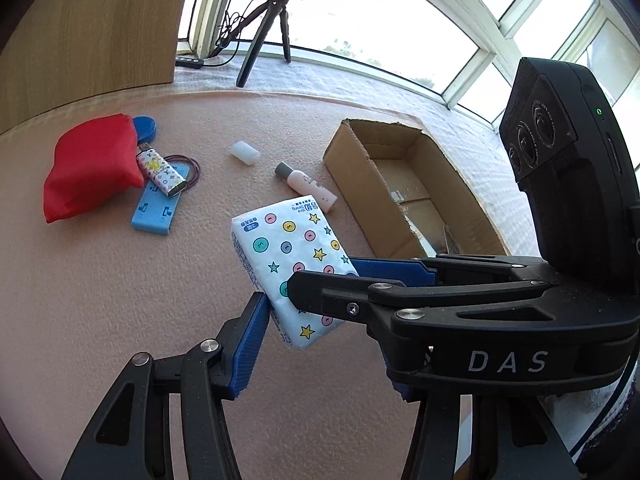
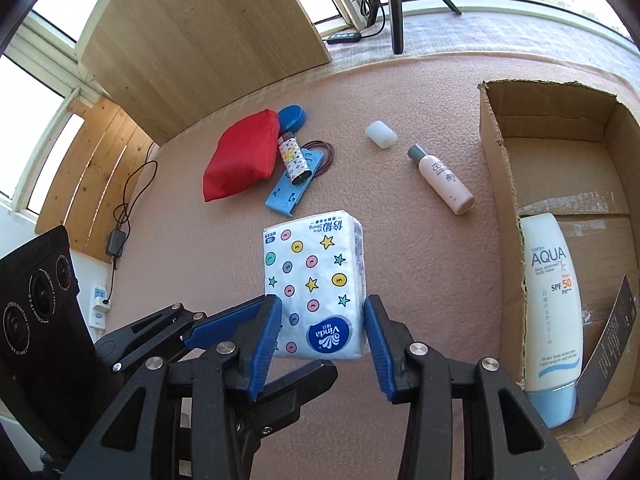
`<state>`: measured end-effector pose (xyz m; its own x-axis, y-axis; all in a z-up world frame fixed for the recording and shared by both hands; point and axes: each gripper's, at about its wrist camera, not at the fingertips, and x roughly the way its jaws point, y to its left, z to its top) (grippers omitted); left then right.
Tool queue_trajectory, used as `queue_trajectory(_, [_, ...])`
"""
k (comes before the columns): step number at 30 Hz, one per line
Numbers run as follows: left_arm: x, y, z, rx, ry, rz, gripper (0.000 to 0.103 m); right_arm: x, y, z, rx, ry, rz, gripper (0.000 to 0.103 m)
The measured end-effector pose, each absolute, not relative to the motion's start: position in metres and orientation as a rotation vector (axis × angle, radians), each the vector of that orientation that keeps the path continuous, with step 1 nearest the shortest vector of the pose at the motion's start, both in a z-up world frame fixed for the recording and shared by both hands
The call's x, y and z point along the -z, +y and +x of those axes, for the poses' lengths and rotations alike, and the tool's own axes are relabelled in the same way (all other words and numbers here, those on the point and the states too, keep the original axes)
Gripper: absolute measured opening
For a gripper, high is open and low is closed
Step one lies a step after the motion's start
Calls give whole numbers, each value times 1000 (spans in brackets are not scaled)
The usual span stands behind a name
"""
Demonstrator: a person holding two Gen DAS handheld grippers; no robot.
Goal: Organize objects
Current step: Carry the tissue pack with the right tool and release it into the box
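— Above the pink tabletop (image 2: 400, 128), what is the right gripper (image 2: 323, 332) carrying?

— It is clamping a tissue pack (image 2: 316, 280) between its blue pads (image 2: 270, 332), one pad pressing each long side. The pack (white, dotted with coloured buttons and stars) is hanging clear of the surface, its far end pointing at the clutter.

— And the left gripper (image 1: 256, 344)?

— Its near blue finger is touching the pack's edge in the left wrist view, but its other finger is hiding behind the right gripper's frame, so I cannot tell whether it is gripping or standing apart.

— Where is the box sitting?

— A cardboard box (image 2: 496, 168) is lying open at the right of the pack, with a sunscreen tube (image 2: 550, 300) lying along its near wall.

— What else is lying about?

— A pink bottle (image 2: 442, 180) is lying on its side near the box, a translucent cap (image 2: 381, 134) just beyond it. Further left a red pouch (image 2: 240, 156) is leaning on a blue lid (image 2: 292, 117); a patterned lighter (image 2: 294, 160) is resting across a blue plastic piece (image 2: 286, 196), beside a dark hair tie (image 2: 324, 152).
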<state>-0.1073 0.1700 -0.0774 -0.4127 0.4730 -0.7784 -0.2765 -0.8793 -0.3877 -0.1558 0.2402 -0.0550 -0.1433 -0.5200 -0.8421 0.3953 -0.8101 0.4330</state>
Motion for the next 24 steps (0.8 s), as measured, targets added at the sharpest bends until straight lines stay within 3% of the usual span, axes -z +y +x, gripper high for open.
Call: queue_trajectory(24, [57, 312, -150, -2197, -187, -1232, 56, 30, 369, -199, 2242, -283, 1501, 39])
